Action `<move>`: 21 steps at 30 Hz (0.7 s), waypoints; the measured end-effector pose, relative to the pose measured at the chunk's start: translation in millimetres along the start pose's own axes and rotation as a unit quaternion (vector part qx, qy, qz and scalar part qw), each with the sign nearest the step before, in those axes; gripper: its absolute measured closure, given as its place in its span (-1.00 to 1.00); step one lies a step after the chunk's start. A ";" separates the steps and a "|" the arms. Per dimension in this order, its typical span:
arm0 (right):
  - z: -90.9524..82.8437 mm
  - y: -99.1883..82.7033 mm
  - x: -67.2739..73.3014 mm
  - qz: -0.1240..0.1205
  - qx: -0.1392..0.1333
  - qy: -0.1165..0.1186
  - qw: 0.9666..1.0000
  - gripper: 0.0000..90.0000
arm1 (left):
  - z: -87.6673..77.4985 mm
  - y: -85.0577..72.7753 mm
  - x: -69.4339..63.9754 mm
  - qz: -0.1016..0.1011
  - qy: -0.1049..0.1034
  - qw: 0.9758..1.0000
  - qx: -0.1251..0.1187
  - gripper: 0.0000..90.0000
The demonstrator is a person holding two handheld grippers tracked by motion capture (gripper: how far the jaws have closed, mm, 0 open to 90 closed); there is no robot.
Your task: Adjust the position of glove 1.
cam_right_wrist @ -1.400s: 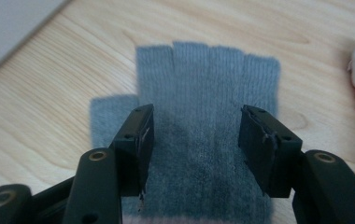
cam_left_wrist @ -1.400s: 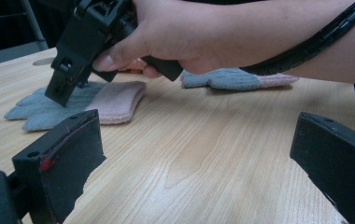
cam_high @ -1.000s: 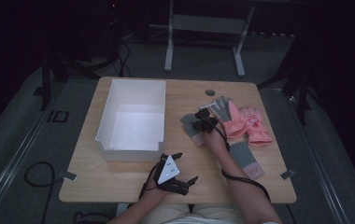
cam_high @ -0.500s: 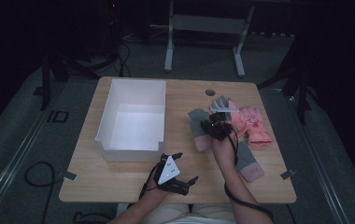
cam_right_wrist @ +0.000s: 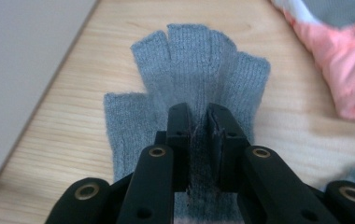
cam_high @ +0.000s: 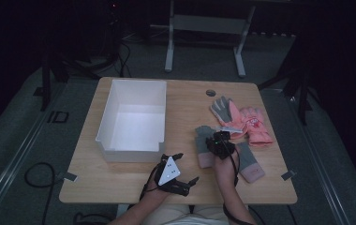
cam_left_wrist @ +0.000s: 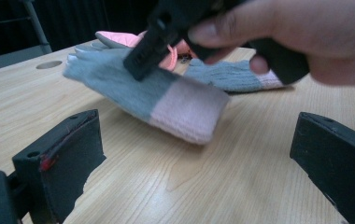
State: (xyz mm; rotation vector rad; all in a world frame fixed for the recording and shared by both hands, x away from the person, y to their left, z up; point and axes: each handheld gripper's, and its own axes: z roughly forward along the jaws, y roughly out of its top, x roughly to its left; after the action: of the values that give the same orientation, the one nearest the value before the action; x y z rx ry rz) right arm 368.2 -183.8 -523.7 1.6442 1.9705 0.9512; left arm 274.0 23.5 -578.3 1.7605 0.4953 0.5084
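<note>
The right hand-held gripper (cam_right_wrist: pixel 199 140) pinches the grey knit fingerless glove (cam_right_wrist: pixel 192 88); its fingers point toward frame top. The white rectangular plastic bin (cam_high: pixel 134 119) lies left.

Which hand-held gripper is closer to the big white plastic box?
The left. The left hand-held gripper sits just below the white plastic box's front right corner; the right hand-held gripper is farther right, pinching a grey knitted glove.

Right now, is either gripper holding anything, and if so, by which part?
The right gripper pinches a fold of the grey knit glove at its palm, below the fingers. The left gripper stands open, holding nothing.
</note>
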 end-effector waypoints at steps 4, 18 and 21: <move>6.6 -3.7 -2.7 0.008 0.006 -0.005 1.000 0.77 | -0.2 -0.1 -0.4 0.001 0.000 1.000 -0.001 -0.95; 27.2 -15.3 2.4 -0.003 0.032 -0.007 0.999 0.33 | 0.1 0.0 -0.1 0.000 0.001 1.000 0.000 -0.95; 25.3 -14.0 1.4 -0.001 0.028 -0.004 1.000 0.24 | -0.2 0.0 0.2 -0.001 0.001 1.000 0.000 -0.95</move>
State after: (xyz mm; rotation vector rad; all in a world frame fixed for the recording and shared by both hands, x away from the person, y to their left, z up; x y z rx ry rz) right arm 375.5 -177.3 -551.0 1.6729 2.0103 0.8944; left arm 274.0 23.8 -578.2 1.7589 0.4975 0.5084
